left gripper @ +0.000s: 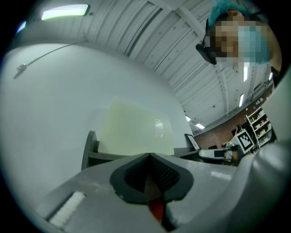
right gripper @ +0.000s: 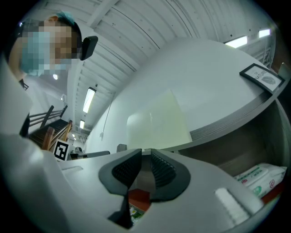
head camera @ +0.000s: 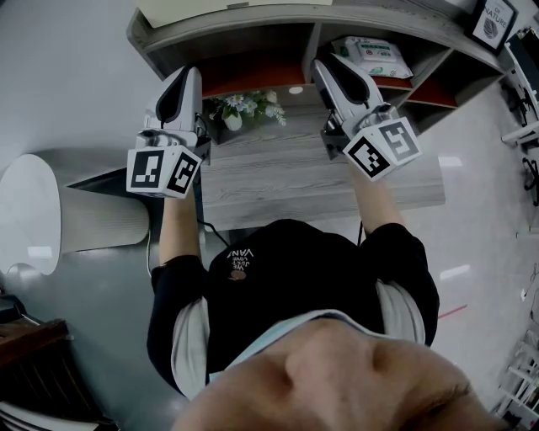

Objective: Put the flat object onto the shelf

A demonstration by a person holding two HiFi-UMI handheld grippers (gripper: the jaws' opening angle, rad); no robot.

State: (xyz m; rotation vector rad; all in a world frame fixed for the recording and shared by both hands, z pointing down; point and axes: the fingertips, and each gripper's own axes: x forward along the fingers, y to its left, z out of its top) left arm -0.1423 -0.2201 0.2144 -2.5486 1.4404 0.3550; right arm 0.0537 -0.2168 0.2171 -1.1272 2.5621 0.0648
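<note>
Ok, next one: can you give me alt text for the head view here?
Seen from above, a person holds the left tool and right tool up to a grey wooden shelf unit, neither holding anything. A pale flat board sits on the shelf's top; a small flower pot and a pack of wipes sit in its compartments.

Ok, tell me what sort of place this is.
Probably a hall or workshop staged as a home corner: a grey wood-grain shelf unit, a small white pot of flowers, and a high ribbed ceiling with strip lights.
</note>
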